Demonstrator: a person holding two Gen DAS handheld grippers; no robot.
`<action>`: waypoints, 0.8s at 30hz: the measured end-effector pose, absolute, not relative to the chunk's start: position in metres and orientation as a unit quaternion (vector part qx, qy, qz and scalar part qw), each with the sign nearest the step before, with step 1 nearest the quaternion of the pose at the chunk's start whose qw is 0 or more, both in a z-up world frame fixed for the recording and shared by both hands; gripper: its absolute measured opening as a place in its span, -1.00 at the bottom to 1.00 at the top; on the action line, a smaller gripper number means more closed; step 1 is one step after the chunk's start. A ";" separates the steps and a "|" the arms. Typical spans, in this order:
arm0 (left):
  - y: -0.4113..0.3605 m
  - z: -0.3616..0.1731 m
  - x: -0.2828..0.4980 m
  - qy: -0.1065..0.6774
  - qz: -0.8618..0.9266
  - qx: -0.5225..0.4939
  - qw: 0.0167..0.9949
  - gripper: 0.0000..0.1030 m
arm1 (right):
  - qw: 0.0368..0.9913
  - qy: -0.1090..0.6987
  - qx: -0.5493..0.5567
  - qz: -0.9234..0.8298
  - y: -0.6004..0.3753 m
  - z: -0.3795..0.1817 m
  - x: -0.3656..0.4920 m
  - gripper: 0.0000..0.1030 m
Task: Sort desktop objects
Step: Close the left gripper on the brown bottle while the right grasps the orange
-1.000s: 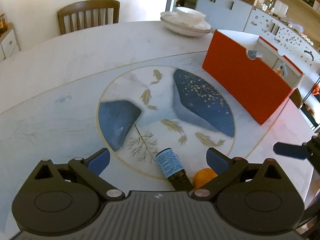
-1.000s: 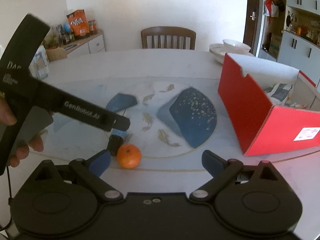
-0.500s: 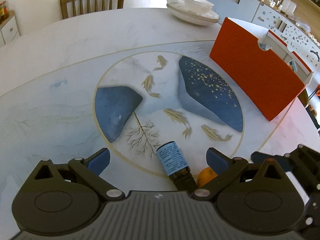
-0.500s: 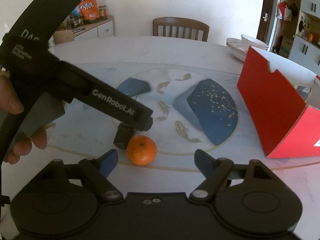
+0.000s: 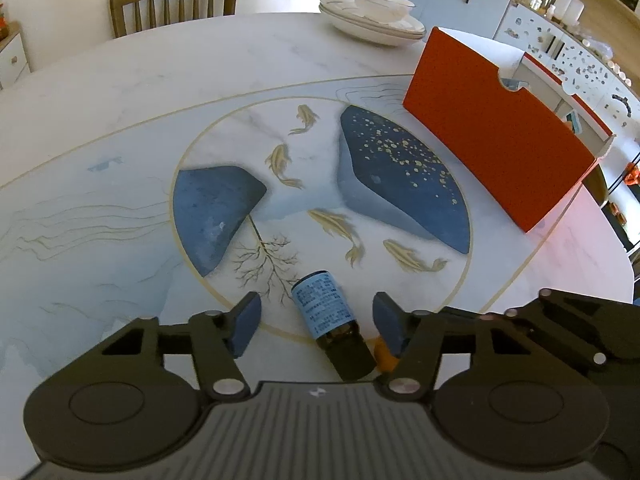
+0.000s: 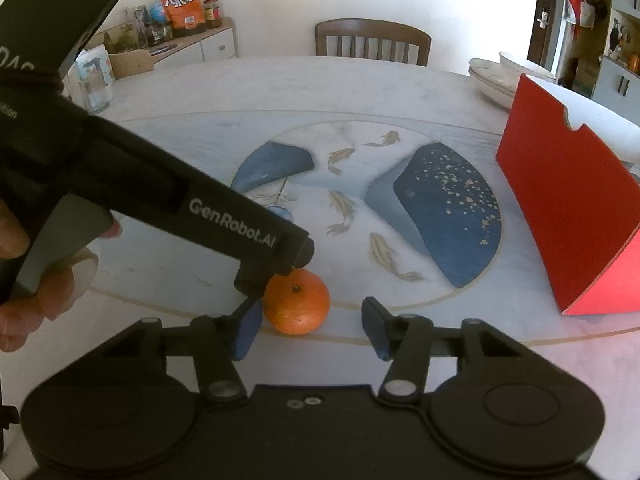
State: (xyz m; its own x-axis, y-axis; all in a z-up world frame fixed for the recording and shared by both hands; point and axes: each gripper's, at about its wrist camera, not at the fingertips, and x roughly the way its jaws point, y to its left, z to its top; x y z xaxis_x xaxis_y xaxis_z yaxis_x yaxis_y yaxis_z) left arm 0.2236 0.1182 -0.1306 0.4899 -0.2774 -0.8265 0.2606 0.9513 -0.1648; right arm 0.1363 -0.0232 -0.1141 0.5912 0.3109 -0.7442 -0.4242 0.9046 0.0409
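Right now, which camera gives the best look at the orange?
The right wrist view: the orange sits whole on the table, between the right gripper's open fingers. In the left wrist view only a sliver shows, hidden behind the small bottle and a finger.

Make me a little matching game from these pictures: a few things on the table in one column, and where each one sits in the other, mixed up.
Things
1. small bottle
2. orange
3. red box
4. stack of white dishes

Places
A. standing at the right side of the table
B. lying on its side between the open fingers of the left gripper
C. at the far edge of the table, behind the red box
D. just ahead of the open right gripper, near its left finger

Pairs: 1-B, 2-D, 3-A, 4-C
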 end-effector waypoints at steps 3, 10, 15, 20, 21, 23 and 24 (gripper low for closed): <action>0.118 -0.130 0.224 0.483 -0.161 -0.012 0.861 -0.08 | 0.888 0.402 -0.070 0.214 -0.022 -0.113 0.137 -0.16; 0.114 -0.130 0.222 0.488 -0.165 -0.014 0.857 -0.38 | 0.885 0.400 -0.074 0.227 -0.021 -0.111 0.137 -0.34; 0.112 -0.127 0.221 0.487 -0.163 -0.014 0.858 -0.51 | 0.886 0.397 -0.075 0.227 -0.030 -0.108 0.135 -0.35; 0.109 -0.122 0.219 0.484 -0.165 -0.022 0.859 -0.59 | 0.888 0.395 -0.070 0.223 -0.045 -0.102 0.134 -0.35; 0.108 -0.121 0.219 0.484 -0.164 -0.021 0.859 -0.60 | 0.889 0.395 -0.070 0.222 -0.048 -0.102 0.134 -0.35; 0.105 -0.120 0.219 0.485 -0.165 -0.015 0.859 -0.61 | 0.889 0.396 -0.070 0.219 -0.056 -0.101 0.133 -0.35; 0.103 -0.120 0.219 0.485 -0.166 -0.013 0.859 -0.61 | 0.889 0.396 -0.071 0.217 -0.059 -0.101 0.133 -0.35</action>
